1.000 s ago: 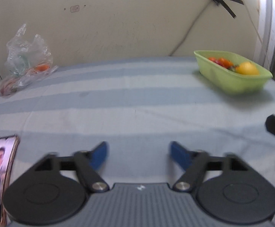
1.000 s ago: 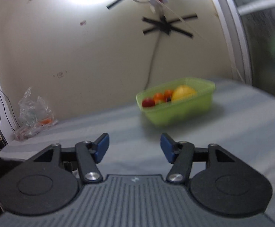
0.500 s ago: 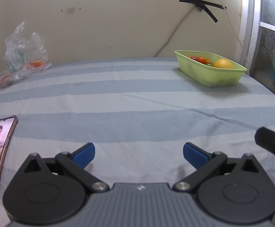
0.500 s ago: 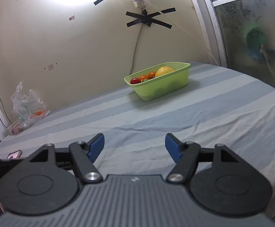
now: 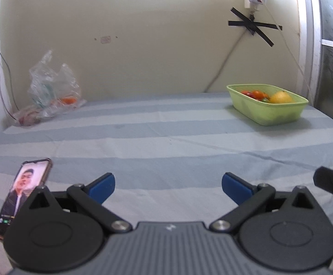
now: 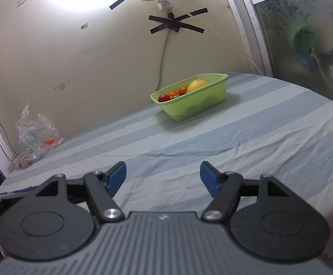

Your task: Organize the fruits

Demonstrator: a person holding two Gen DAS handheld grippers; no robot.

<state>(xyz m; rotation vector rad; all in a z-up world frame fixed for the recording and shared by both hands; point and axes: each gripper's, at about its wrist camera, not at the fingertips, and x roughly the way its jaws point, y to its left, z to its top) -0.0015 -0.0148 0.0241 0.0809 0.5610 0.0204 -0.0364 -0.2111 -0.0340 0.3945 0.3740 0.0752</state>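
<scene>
Hovering over the striped bed sheet (image 5: 166, 137), both claws are pointing toward the far wall with nothing between their blue tips. The left claw (image 5: 168, 186) is spread wide, its jaws having just been opening, and the right claw (image 6: 163, 176) is released too, its jaws also having just been opening, though standing narrower. The green tub (image 6: 194, 100) is sitting well apart from both, near the wall, holding a yellow fruit (image 6: 197, 84) and several small red and orange tomatoes (image 6: 173, 94). From the left claw the tub is lying ahead and far to the right; from the right claw it is lying almost straight ahead, a little to the right, so the right hand is looking like the better placed one for reaching it. The tub's long axis is running slantwise, one short end nearer the claws. A clear plastic bag (image 5: 51, 91) with something orange inside is lying in the far left corner, on the left claw's side. A phone (image 5: 24, 194) is lying beside the left claw.
</scene>
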